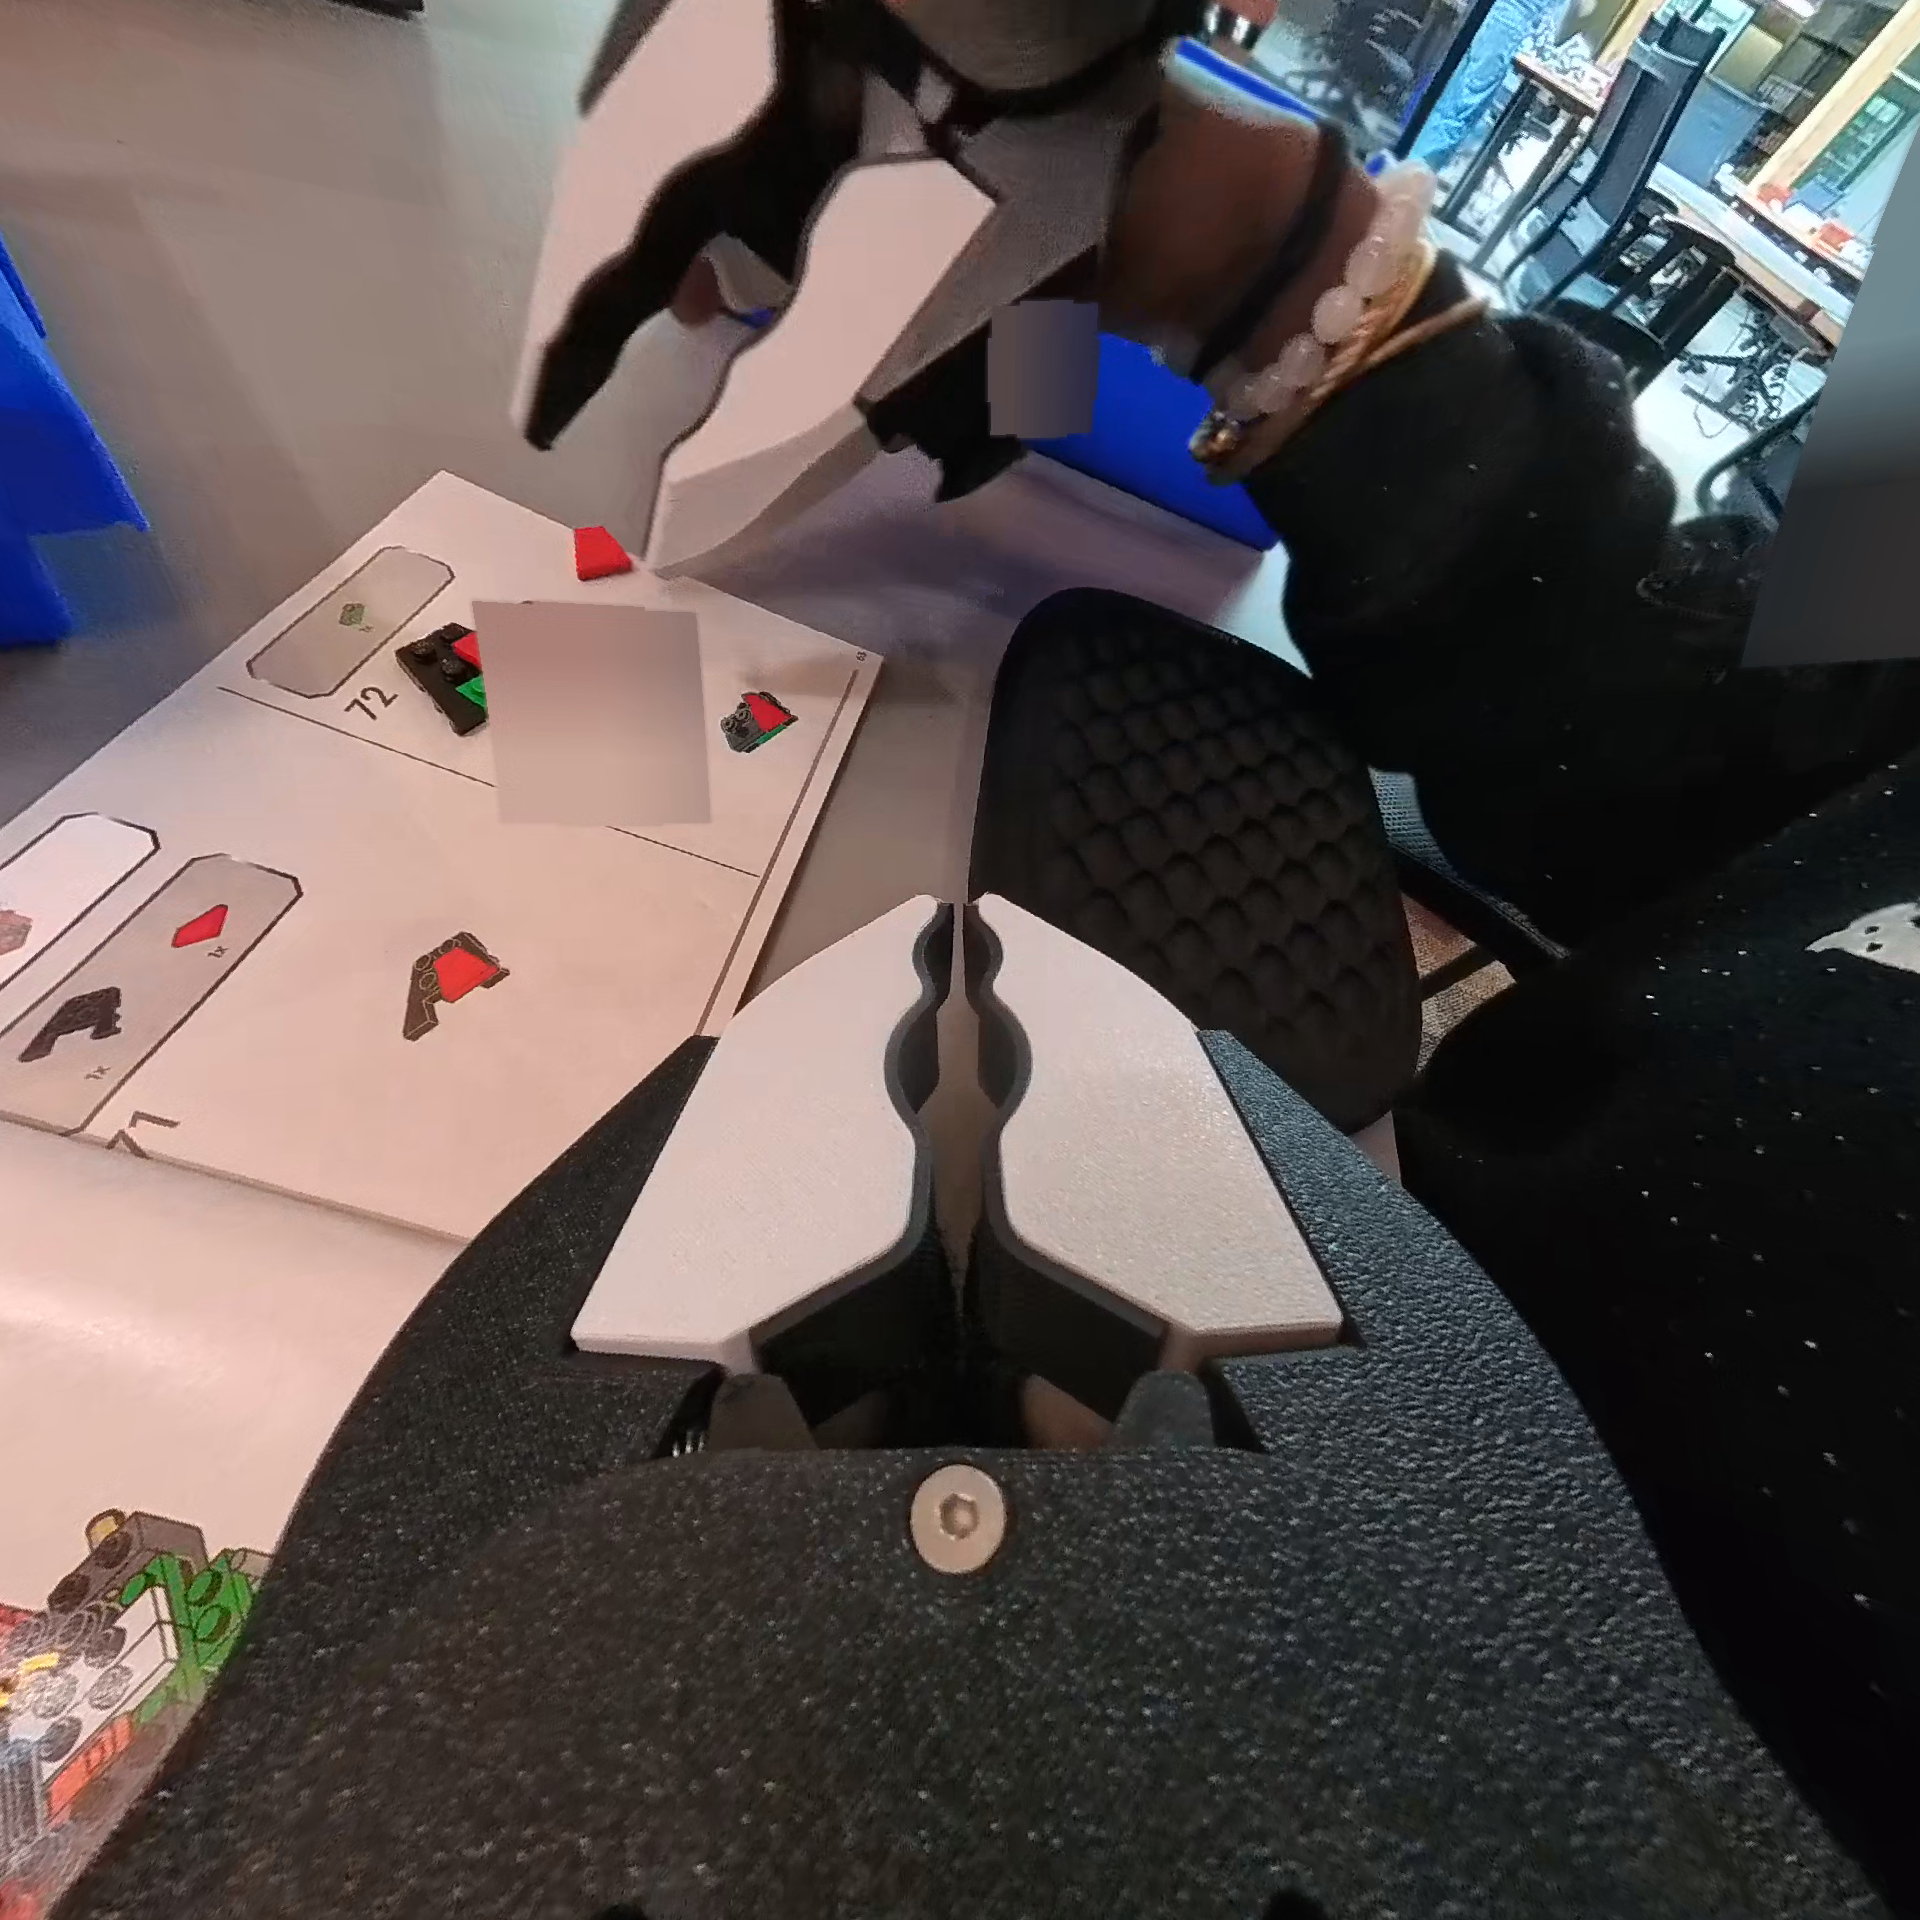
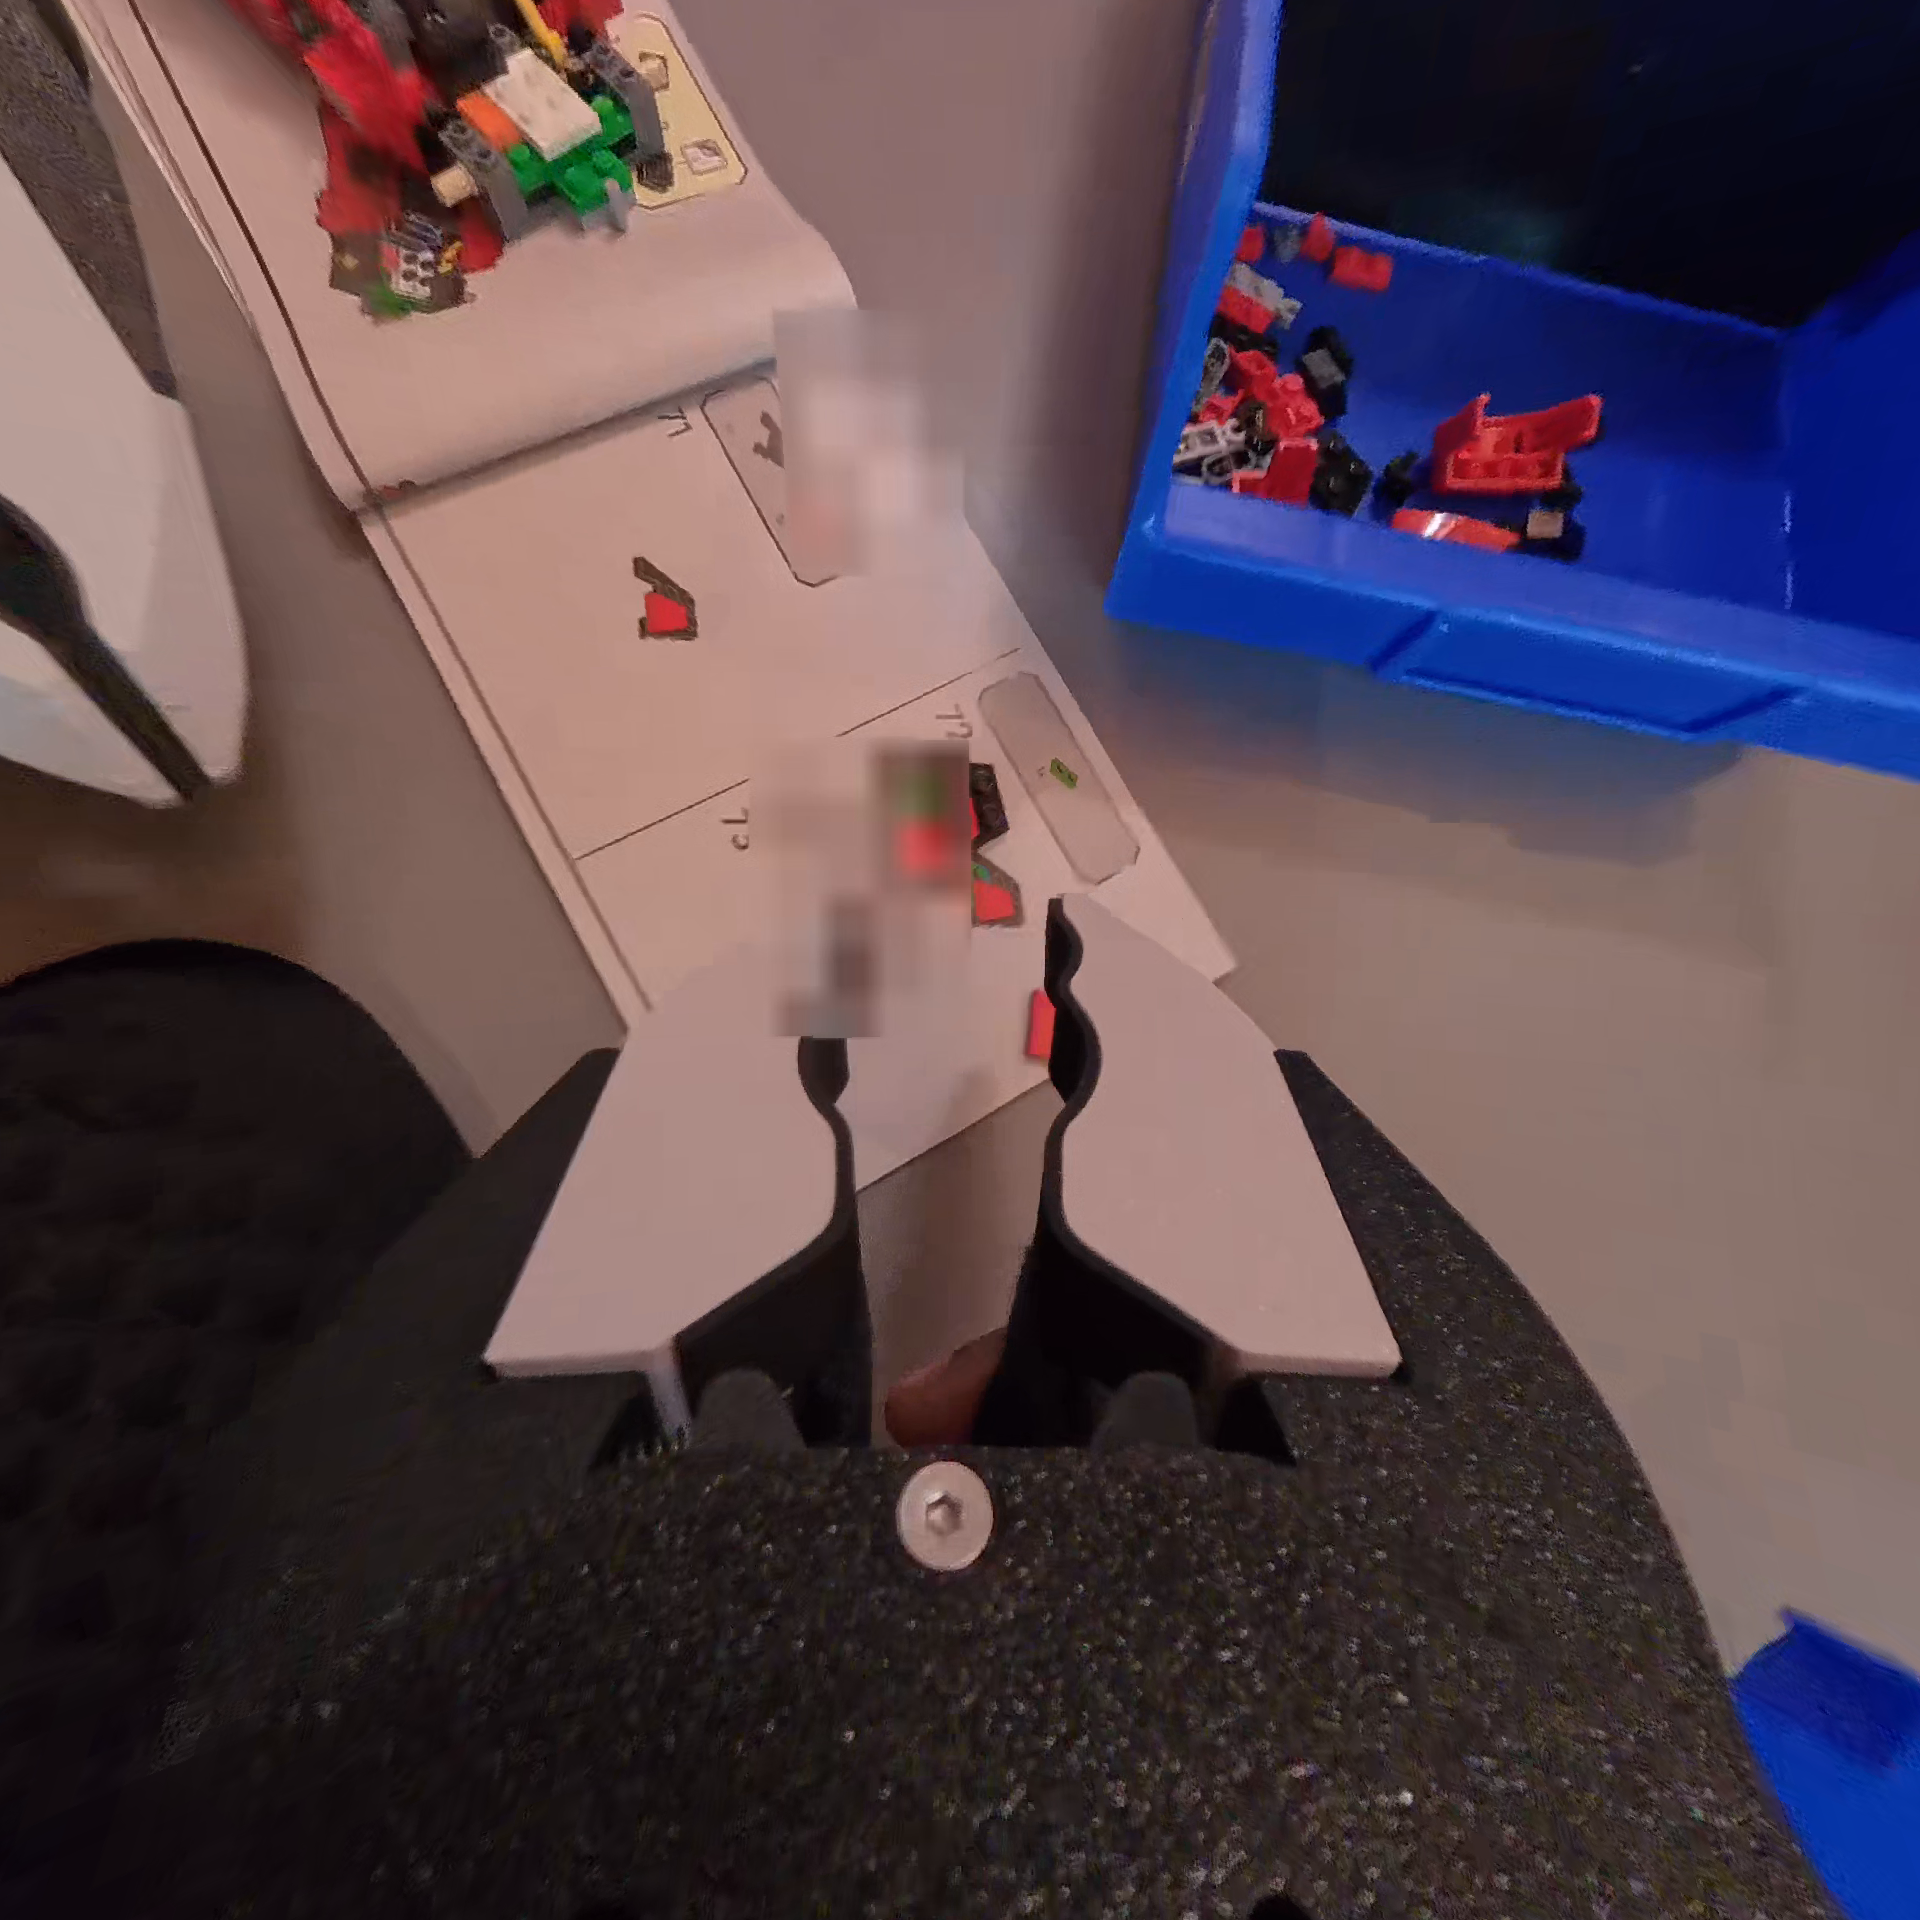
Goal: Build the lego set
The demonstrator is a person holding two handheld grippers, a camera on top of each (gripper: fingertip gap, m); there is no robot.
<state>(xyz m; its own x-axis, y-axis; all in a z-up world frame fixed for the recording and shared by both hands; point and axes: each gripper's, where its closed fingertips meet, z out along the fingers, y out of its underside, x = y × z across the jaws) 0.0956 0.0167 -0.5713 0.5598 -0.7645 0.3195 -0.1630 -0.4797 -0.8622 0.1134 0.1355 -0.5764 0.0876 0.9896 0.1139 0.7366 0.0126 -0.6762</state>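
Lying beside right hand-held gripper [image 2: 951,961]: red piece [image 2: 1039,1023]

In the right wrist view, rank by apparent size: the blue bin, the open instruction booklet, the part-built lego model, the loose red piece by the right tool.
1. Instruction booklet
2. Blue bin, cropped, so unsure against the booklet
3. Lego model
4. Red piece

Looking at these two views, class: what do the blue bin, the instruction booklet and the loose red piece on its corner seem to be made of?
Blue bin: moulded hard plastic, by its even colour and soft sheen on the thick rim.
Instruction booklet: printed paper, thin, curving at the fold.
Loose red piece: probably smooth plastic, with crisp edges and flat uniform colour, like the pieces in the bin.
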